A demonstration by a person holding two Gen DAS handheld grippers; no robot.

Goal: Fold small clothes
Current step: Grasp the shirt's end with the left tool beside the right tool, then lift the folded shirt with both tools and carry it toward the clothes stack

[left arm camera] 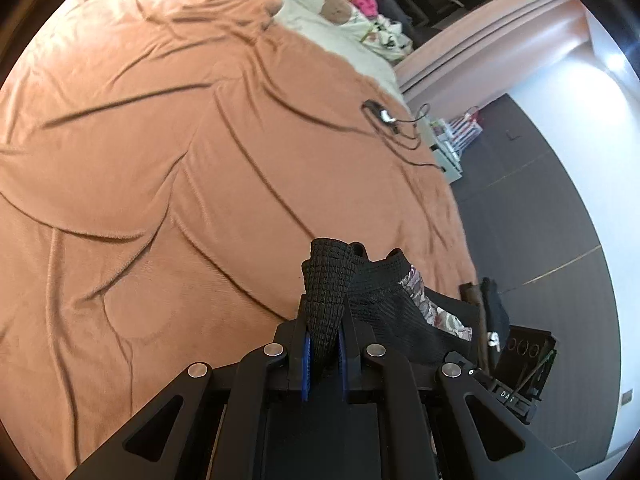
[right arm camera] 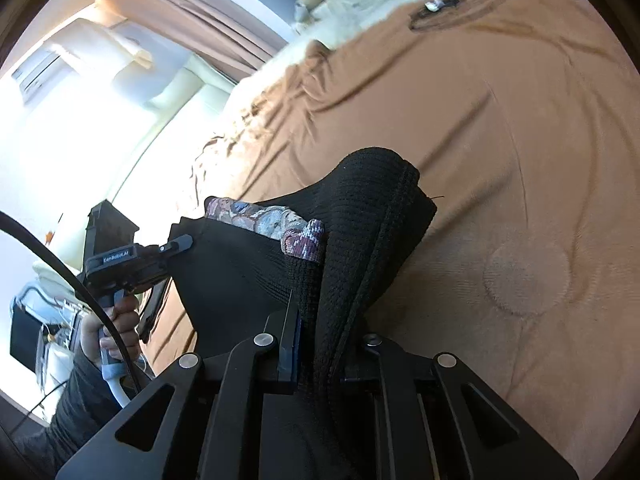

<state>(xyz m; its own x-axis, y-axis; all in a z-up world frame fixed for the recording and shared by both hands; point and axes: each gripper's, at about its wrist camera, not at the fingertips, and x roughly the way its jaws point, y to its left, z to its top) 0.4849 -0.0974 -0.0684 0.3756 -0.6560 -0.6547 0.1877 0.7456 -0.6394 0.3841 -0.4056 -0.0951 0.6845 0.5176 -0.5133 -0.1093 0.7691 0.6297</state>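
While both grippers stayed out of contact with the brown blanket [left arm camera: 168,152], the black garment [right arm camera: 248,264] hung stretched between them, left gripper [left arm camera: 323,344] and right gripper [right arm camera: 320,360] each clamped on a waistband end, apparently level.

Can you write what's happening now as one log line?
left gripper: shut on black garment | right gripper: shut on black garment | garment: held above brown blanket
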